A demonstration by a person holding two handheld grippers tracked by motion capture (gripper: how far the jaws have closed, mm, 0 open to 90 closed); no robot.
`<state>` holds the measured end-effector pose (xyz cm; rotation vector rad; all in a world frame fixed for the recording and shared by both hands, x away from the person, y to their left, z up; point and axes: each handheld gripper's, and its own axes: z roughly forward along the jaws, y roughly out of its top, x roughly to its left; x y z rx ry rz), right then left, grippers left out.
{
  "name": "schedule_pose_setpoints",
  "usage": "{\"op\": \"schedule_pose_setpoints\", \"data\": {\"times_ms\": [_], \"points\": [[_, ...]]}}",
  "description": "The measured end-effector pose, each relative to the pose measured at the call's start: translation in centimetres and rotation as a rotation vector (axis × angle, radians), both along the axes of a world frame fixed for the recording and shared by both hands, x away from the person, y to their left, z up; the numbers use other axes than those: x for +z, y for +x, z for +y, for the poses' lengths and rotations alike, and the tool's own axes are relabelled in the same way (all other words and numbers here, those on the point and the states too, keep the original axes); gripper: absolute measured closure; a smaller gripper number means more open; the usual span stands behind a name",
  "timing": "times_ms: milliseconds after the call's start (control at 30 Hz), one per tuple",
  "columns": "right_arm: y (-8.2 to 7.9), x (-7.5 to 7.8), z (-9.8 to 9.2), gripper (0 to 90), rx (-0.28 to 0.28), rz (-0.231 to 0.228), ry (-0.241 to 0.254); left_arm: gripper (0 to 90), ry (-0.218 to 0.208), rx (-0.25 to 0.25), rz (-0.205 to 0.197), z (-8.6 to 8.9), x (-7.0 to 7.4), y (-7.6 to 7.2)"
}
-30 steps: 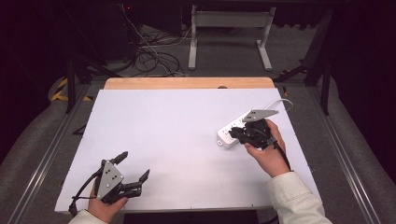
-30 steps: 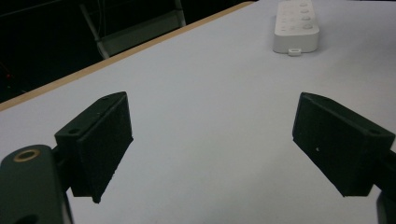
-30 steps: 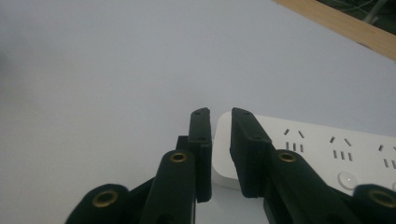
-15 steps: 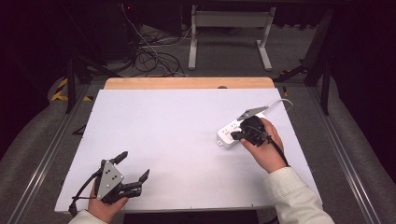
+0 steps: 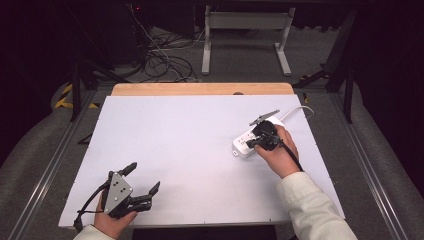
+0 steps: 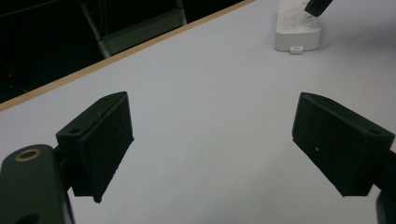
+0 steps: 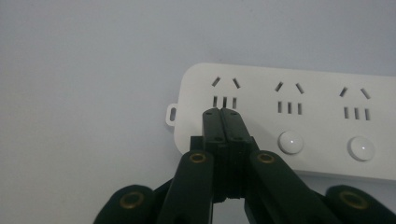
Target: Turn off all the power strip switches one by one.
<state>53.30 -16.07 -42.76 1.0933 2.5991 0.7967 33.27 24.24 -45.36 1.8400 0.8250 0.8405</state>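
The power strip point(image 5: 252, 141) lay near the table's point(image 5: 190, 150) right edge, its long axis running diagonally from near-left to far-right, its cord point(image 5: 295, 111) trailing off the far end. The right gripper point(image 7: 224, 116), jaws pressed together with nothing between them, hovered over the strip's near end, its tips just short of the first socket, likely where that socket's button point(image 7: 290, 142) sits. The left gripper point(image 5: 142, 182), jaws wide apart and empty, rested well away at the near-left corner.

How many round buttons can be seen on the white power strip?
2 show on the power strip: one button just right of the shut right gripper, another button further right. A third may be hidden under the jaws, below the end socket.
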Motion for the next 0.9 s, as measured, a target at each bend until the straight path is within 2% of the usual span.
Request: {"op": "schedule_pose_setpoints", "data": {"times_ms": [67, 500, 733, 900], "points": [[0.2, -0.3, 0.1, 90.0, -0.007, 0.003, -0.011, 13.0, -0.011, 0.0, 0.001, 0.0, 0.0, 0.0], [0.8, -0.8, 0.4, 90.0, -0.011, 0.007, -0.012, 13.0, -0.01, 0.001, -0.001, 0.0, 0.0, 0.0], [0.8, -1.1, 0.6, 90.0, -0.015, -0.02, -0.043, 13.0, -0.009, 0.005, -0.001, 0.0, 0.0, 0.0], [0.7, -1.1, 0.7, 90.0, -0.023, -0.026, -0.049, 13.0, -0.006, 0.006, -0.003, 0.0, 0.0, -0.1]]}}
